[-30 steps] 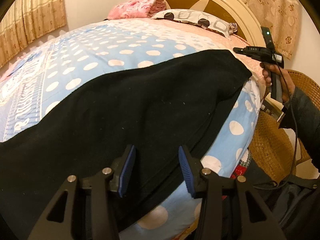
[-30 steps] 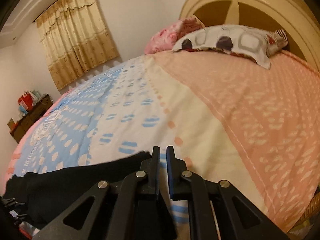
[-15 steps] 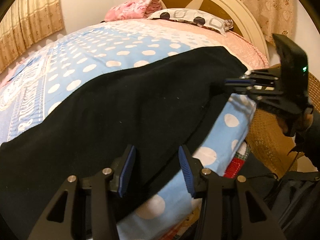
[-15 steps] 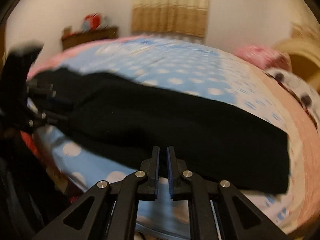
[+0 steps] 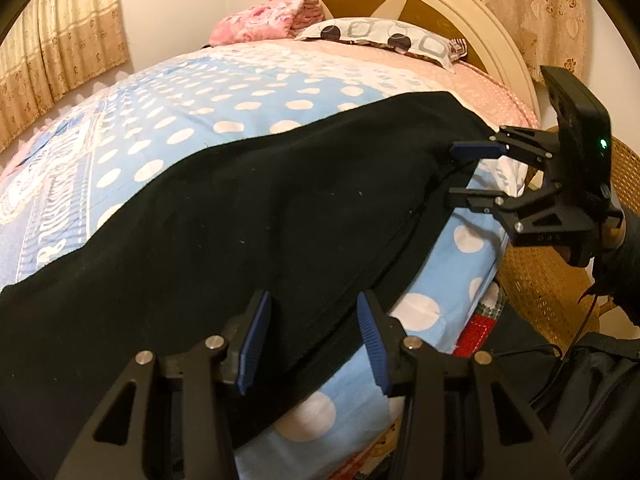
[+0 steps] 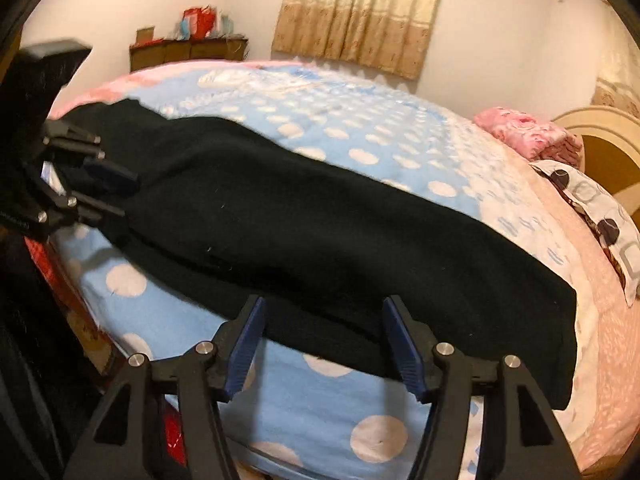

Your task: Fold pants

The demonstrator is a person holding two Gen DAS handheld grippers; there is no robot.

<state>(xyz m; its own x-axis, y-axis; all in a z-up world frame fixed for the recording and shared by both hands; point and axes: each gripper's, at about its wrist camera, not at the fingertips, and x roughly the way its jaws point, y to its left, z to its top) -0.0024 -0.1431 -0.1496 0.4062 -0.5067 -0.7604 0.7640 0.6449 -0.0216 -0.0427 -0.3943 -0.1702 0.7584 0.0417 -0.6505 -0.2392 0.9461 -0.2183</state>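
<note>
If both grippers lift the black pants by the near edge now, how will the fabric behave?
The black pants drape over the bed's curve, so they will probably sag limply between the left gripper and the right gripper, whose jaws are opening. The cloth looks thick and fuzzy, so likely not slippery. Layers may separate unless both are pinched.

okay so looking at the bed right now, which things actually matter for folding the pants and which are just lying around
Part of the job:
- black pants, spread along the near edge of the bed
- left gripper, jaws apart over the pants' near edge
- right gripper, jaws opening at the pants' other end, nothing pinched yet

Just lying about:
- patterned pillow
- pink folded blanket
- polka-dot bedspread
- wicker chair
</note>
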